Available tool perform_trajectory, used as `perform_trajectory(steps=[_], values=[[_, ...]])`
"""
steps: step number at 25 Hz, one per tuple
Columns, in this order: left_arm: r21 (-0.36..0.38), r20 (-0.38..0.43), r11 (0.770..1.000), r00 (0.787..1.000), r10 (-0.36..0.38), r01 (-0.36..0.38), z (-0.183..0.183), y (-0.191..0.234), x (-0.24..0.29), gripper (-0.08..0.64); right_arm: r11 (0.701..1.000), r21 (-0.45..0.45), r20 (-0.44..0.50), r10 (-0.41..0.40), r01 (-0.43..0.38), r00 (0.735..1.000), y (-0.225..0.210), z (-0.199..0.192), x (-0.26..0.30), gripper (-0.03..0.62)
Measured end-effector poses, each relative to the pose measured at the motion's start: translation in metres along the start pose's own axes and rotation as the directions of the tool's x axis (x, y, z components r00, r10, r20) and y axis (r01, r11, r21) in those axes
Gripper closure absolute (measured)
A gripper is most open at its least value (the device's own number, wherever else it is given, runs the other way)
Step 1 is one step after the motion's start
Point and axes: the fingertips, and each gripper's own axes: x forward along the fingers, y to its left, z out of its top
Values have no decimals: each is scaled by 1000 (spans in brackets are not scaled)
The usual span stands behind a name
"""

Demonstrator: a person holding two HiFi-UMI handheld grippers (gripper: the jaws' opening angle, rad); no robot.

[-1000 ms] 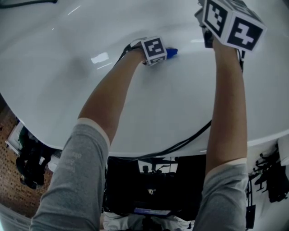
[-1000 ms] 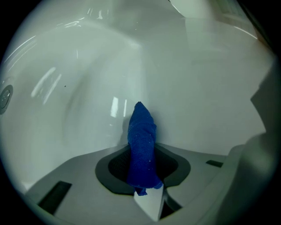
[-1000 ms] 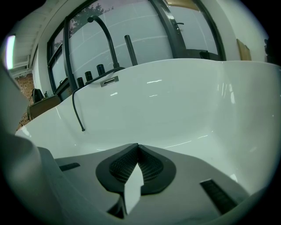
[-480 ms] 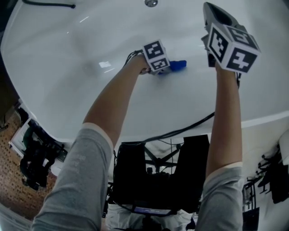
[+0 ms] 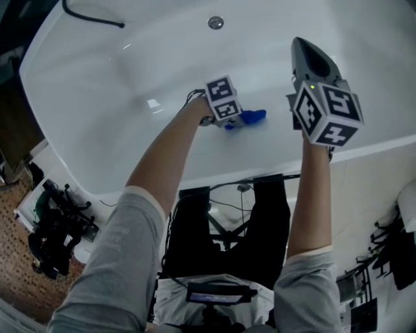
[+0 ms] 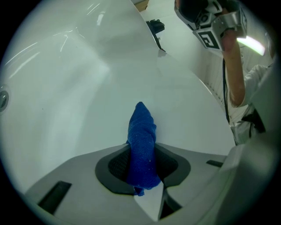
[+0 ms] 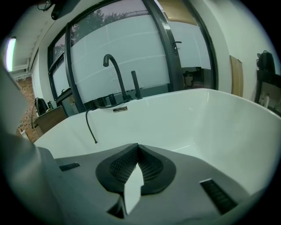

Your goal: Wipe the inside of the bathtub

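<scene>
Since the earlier frames, more of the bathtub (image 5: 97, 117) has come into sight. Its drain (image 5: 216, 22) and a black hose (image 5: 91, 16) now show along the top edge. The right claw (image 5: 307, 55) has dropped from the upper right corner to right of centre.

**Head view.** The left claw (image 5: 235, 119) reaches down into the tub at frame centre. Its marker cube (image 5: 222, 99) faces the camera. A blue cloth (image 5: 251, 117) projects from the claw to the right, lying on or just off the white inner wall. The right claw hangs in the air over the tub's near rim, well apart from the cloth.

**Left gripper view.** The left claw (image 6: 142, 166) is clamped on the blue cloth (image 6: 141, 136). The cloth stands up between the two dark pads as a narrow folded strip and points at the sloping tub wall (image 6: 79, 96). Whether its tip presses on the wall cannot be told. The drain (image 6: 2, 99) shows at the left edge. The right claw's cube and the forearm (image 6: 232, 70) behind it occupy the upper right.

**Right gripper view.** The right claw (image 7: 138, 163) has its ribbed pads drawn together with nothing between them. Beyond it lies the far rim of the bathtub (image 7: 210, 118). A curved black faucet (image 7: 115, 72) rises at upper centre. The black hose (image 7: 91, 125) hangs into the tub at left. Large window panes (image 7: 123, 48) fill the background.
</scene>
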Motion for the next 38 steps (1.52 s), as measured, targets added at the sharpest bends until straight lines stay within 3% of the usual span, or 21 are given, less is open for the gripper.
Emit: perform_trajectory(steps=[8,13,23,27,30,32,35,38], values=[[3,16,1000,999,-29,29,12,-58,-12,439,1000,21,-25,14,-14,1000,19,7,-45,586],[-5,32,1000,999,-7,7,14,-90,-19,439,1000,24,-43,18,-17,999,28,9,-74,586],[27,60,995,994,92,-94,21,-137,-28,439,999,32,-54,17,-15,998,35,16,-131,586],[53,140,981,974,177,-186,21,-160,-48,437,999,44,-48,11,-9,999,42,20,-156,586],[57,245,946,923,296,-318,19,-179,-81,436,998,54,-26,14,-12,1000,52,29,-185,586],[52,326,900,860,393,-432,17,-190,-111,436,998,60,-12,6,-6,1000,61,31,-204,586],[48,448,800,729,517,-598,15,-209,-165,434,996,88,14,-4,3,1000,78,31,-226,586],[26,556,696,590,586,-717,18,-241,-214,434,991,130,41,-12,6,999,94,31,-252,586]])
